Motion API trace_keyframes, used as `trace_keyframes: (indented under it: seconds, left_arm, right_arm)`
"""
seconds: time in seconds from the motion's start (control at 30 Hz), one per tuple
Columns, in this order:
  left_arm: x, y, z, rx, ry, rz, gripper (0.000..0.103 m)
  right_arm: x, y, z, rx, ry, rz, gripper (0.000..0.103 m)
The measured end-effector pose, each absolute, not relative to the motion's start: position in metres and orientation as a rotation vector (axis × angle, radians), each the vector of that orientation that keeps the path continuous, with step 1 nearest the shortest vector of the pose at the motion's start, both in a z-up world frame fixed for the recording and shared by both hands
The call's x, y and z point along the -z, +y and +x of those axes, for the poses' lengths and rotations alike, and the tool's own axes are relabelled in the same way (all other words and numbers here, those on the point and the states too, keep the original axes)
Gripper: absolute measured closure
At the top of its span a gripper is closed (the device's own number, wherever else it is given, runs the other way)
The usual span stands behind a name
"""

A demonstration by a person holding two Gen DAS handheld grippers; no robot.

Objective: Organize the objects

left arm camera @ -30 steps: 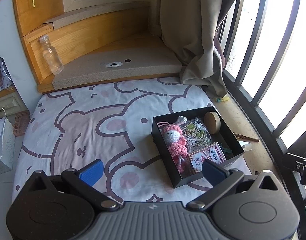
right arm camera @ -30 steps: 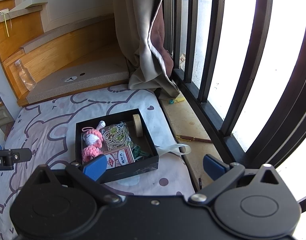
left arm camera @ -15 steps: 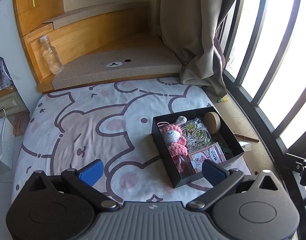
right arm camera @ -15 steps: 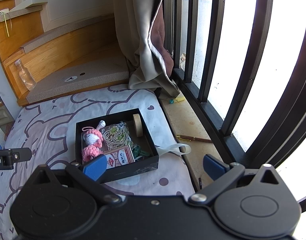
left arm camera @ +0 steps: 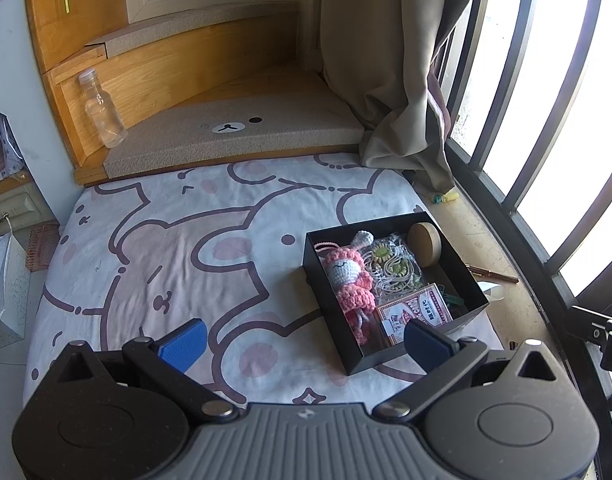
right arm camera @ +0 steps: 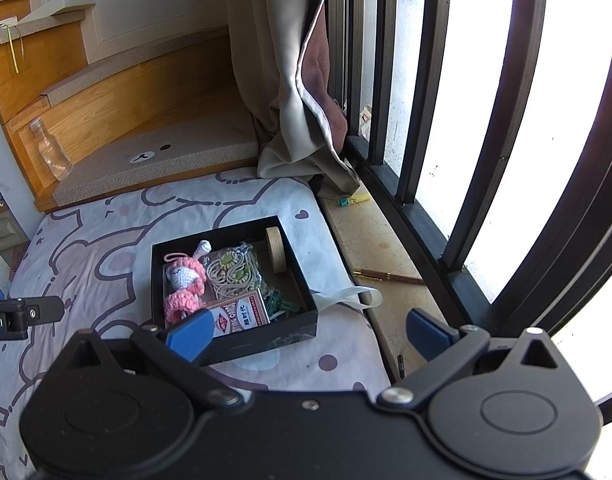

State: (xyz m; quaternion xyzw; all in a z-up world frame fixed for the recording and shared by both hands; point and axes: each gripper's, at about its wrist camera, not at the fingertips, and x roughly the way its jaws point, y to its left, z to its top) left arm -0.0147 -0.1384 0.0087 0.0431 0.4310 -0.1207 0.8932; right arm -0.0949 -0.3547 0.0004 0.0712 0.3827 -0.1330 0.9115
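Over the last second nothing had shifted: the left tool (left arm camera: 304, 344) and right tool (right arm camera: 308, 334) stayed spread wide and empty above the cartoon-printed bed sheet (left arm camera: 178, 248). The shallow black cardboard box (right arm camera: 242, 350) sat near the bed's window edge, holding the pink crocheted doll (right arm camera: 184, 284) and red card packet (right arm camera: 242, 312). Sorting looked either finished or paused.
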Motion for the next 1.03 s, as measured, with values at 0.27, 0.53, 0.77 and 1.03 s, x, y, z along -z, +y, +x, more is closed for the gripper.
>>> trace_keyframes:
  seconds: [0.27, 0.53, 0.77, 1.03]
  left_arm:
    - [-0.0063, -0.1353, -0.0149, 0.247, 0.896, 0.092, 0.0]
    - [-0.0061, -0.1353, -0.0152, 0.247, 0.896, 0.091, 0.0]
    - [-0.006, -0.136, -0.0151, 0.247, 0.896, 0.091, 0.0]
    - [-0.0073, -0.1397, -0.0162, 0.254, 0.893, 0.092, 0.0]
  right_arm:
    - [0.0007, -0.3519, -0.0952, 0.274, 0.79, 0.146, 0.0]
    - [0.0008, -0.3517, -0.0953, 0.272, 0.79, 0.143, 0.0]
    - [0.0005, -0.3525, -0.0951, 0.272, 0.79, 0.145, 0.0]
    - [0.0002, -0.3534, -0.0948, 0.272, 0.79, 0.145, 0.0]
